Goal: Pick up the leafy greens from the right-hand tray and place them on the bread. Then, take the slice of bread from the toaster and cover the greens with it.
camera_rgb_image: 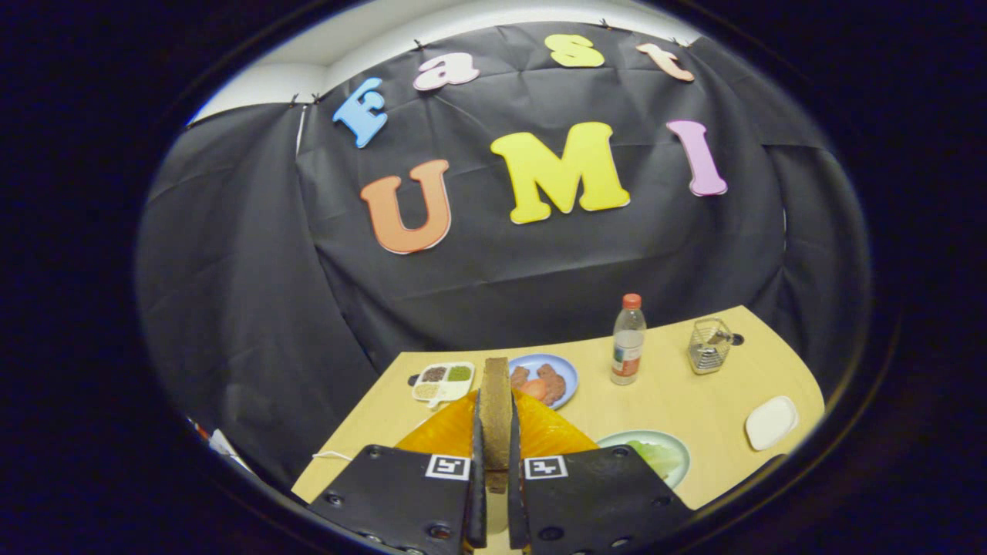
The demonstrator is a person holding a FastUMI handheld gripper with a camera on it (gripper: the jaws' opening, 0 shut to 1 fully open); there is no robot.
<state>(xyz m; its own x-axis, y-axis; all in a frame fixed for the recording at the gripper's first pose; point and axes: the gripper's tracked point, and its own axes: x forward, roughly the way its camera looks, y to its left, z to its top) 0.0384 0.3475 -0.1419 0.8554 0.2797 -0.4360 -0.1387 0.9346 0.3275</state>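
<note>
A brown slice of bread [496, 412] stands on edge between my two fingers, and my gripper [496, 455] is shut on it, held above the table. Below and behind the slice is an orange plate or tray [551, 432], partly hidden by the fingers. To the right of the fingers a pale green plate [677, 451] holds leafy greens [651, 455]. I cannot see a toaster or the lower bread slice from here.
Beyond the fingers stand a blue plate with reddish-brown food [544, 381] and a white divided dish with small portions [443, 381]. Further right are a clear bottle with an orange cap [628, 339], a wire basket [709, 347] and a white dish [771, 422] on the light wooden table [694, 401].
</note>
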